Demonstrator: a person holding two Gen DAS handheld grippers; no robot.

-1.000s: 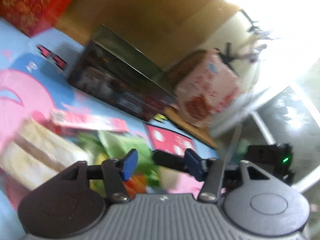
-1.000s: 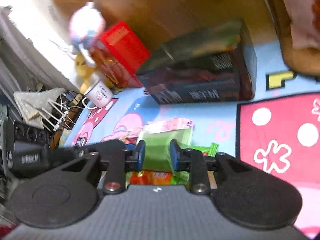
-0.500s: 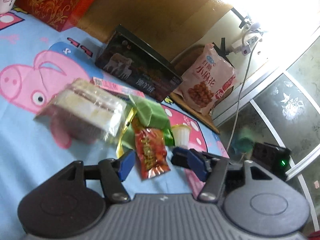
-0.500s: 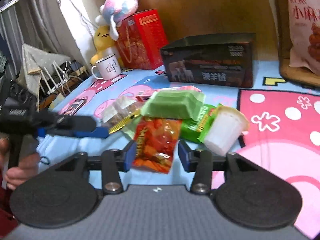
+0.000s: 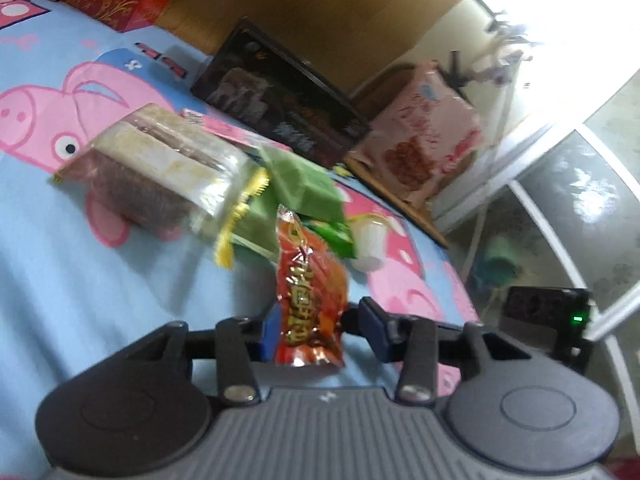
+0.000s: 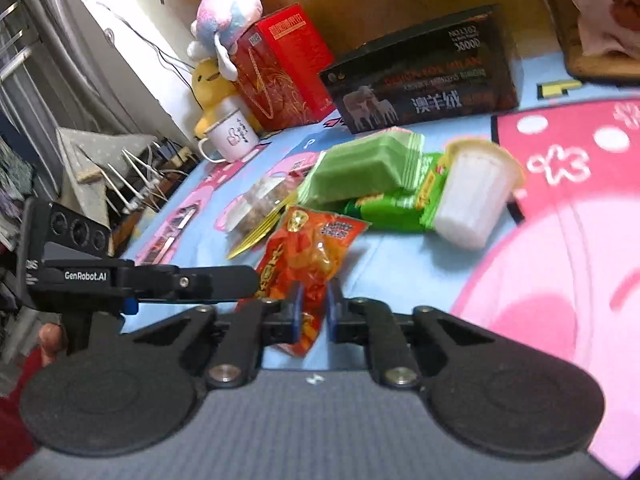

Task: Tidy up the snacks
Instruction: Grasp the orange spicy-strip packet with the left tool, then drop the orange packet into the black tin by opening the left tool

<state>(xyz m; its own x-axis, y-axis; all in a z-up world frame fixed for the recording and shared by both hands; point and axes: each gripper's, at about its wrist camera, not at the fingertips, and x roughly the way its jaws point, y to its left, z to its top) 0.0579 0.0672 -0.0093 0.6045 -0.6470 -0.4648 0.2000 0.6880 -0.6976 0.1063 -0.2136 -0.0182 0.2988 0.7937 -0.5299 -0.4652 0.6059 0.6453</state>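
Note:
A pile of snacks lies on the cartoon mat. A red-orange snack packet (image 5: 310,292) (image 6: 312,256) lies nearest. My right gripper (image 6: 312,316) is shut on its near end. My left gripper (image 5: 320,334) is open, its blue pads either side of the same packet. The left gripper's body (image 6: 140,276) shows in the right wrist view beside the packet. Behind lie a green wrapped cake (image 6: 360,168) (image 5: 304,178), a green packet (image 6: 396,204), a white jelly cup (image 6: 472,192) (image 5: 370,240) on its side and a clear pack of sandwich biscuits (image 5: 156,164) (image 6: 264,200).
A black box (image 6: 424,80) (image 5: 280,108) and a red gift box (image 6: 284,68) stand at the back by the wooden wall. A white mug (image 6: 232,136) and plush toys (image 6: 224,24) stand back left. A big snack bag (image 5: 424,148) leans on the right.
Both grippers moved forward to the red-orange packet. My right gripper closed on its near end. The left gripper's pads came to either side of it.

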